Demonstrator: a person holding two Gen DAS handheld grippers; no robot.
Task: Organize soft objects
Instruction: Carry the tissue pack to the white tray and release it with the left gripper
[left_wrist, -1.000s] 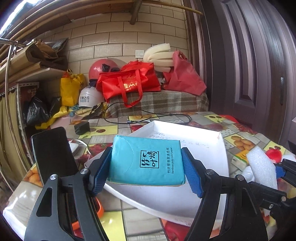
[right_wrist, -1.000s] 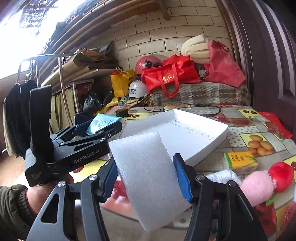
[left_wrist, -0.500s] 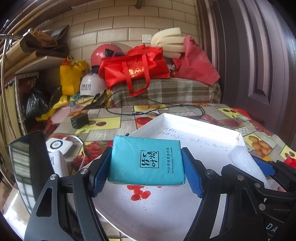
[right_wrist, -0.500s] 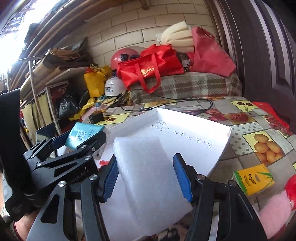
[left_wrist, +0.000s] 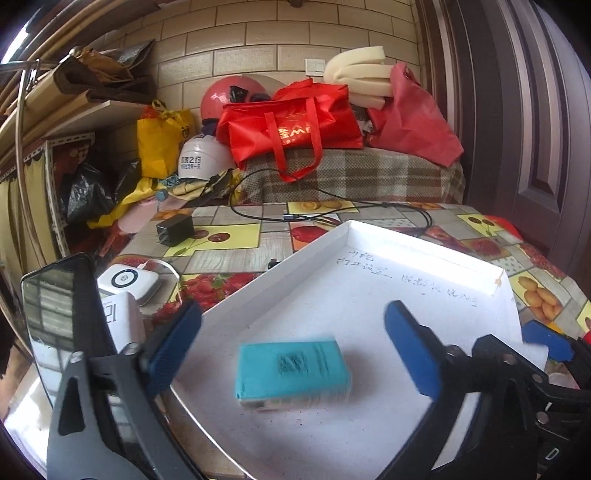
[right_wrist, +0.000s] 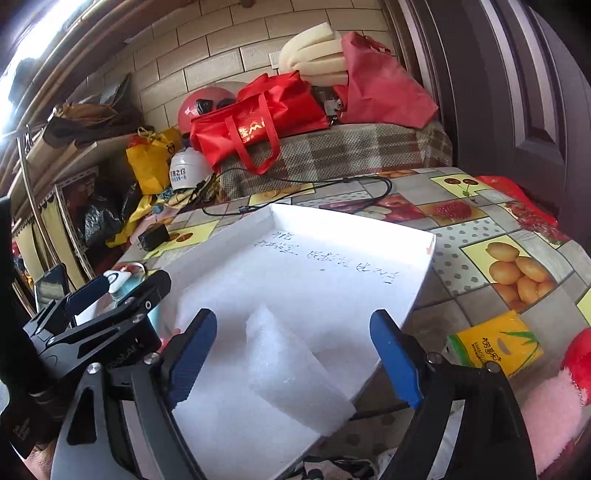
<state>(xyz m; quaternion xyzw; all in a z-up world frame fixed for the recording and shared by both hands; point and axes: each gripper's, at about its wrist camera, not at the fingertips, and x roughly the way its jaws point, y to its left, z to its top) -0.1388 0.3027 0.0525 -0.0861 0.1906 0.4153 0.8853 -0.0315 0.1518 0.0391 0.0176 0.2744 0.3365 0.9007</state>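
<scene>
My left gripper (left_wrist: 291, 343) has its jaws opening wide, and the teal tissue pack (left_wrist: 291, 371) sits blurred between them, touching neither pad, over the floor of the white tray (left_wrist: 424, 251) on the worktop. My right gripper (right_wrist: 295, 354) has its jaws opening too; the white foam block (right_wrist: 291, 373) lies tilted between them, clear of both pads, on the same tray.

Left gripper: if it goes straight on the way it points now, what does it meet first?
Probably the teal tissue pack lying in the white cardboard tray, between the opening fingers of the left gripper; depth is unclear.
</scene>
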